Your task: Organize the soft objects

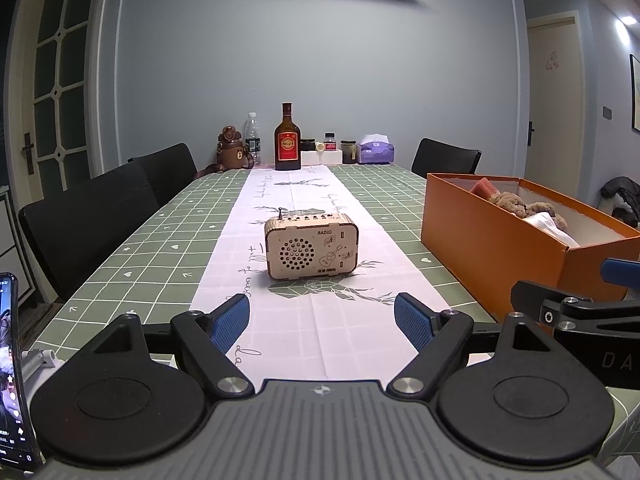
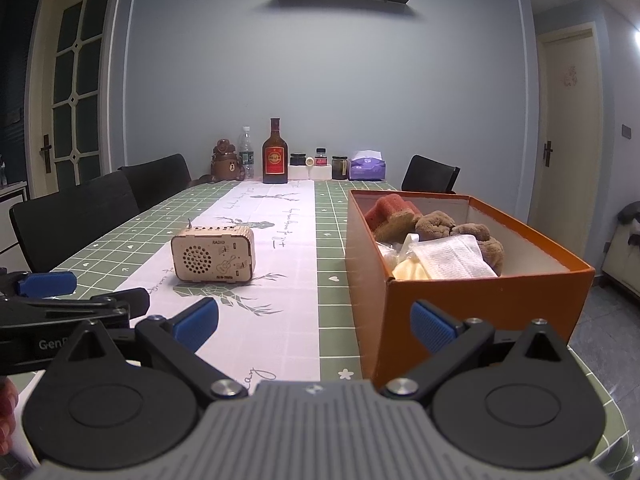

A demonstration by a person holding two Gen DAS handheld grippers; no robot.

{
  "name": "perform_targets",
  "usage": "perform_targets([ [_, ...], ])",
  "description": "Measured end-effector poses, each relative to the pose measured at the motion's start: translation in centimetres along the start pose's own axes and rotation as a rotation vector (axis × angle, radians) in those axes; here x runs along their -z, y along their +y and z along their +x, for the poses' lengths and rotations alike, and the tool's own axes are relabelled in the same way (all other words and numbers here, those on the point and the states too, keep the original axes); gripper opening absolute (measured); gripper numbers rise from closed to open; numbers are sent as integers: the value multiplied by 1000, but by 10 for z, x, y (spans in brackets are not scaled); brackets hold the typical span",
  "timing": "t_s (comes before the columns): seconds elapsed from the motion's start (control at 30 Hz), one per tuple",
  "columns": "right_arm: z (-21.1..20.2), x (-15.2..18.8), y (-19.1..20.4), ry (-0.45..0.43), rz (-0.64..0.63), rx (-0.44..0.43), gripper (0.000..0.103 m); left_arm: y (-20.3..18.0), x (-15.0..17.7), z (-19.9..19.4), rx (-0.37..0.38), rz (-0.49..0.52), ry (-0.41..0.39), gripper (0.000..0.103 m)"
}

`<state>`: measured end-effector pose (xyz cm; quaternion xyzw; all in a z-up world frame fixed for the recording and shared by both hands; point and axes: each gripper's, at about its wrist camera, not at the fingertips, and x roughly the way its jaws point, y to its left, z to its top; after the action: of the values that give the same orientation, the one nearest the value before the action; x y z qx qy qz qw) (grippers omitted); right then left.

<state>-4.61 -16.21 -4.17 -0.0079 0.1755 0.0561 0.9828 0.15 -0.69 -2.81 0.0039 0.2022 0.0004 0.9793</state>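
Observation:
An orange box stands on the table's right side, also in the left wrist view. In it lie a red sponge, brown plush pieces, a white cloth and a pale yellow item. My left gripper is open and empty above the white runner, near the table's front edge. My right gripper is open and empty, in front of the box's near left corner. Each gripper shows at the edge of the other's view.
A wooden toy radio stands on the runner mid-table. Bottles, jars, a bear-shaped flask and a tissue pack line the far edge by the wall. Black chairs stand at the left and far right. A phone stands at the near left.

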Motion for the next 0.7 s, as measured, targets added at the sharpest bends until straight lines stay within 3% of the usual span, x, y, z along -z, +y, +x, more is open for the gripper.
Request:
perform_targets([
  [0.7,-1,0,4,-10,-15,0,100,0,0,1,-3,8,1,96],
])
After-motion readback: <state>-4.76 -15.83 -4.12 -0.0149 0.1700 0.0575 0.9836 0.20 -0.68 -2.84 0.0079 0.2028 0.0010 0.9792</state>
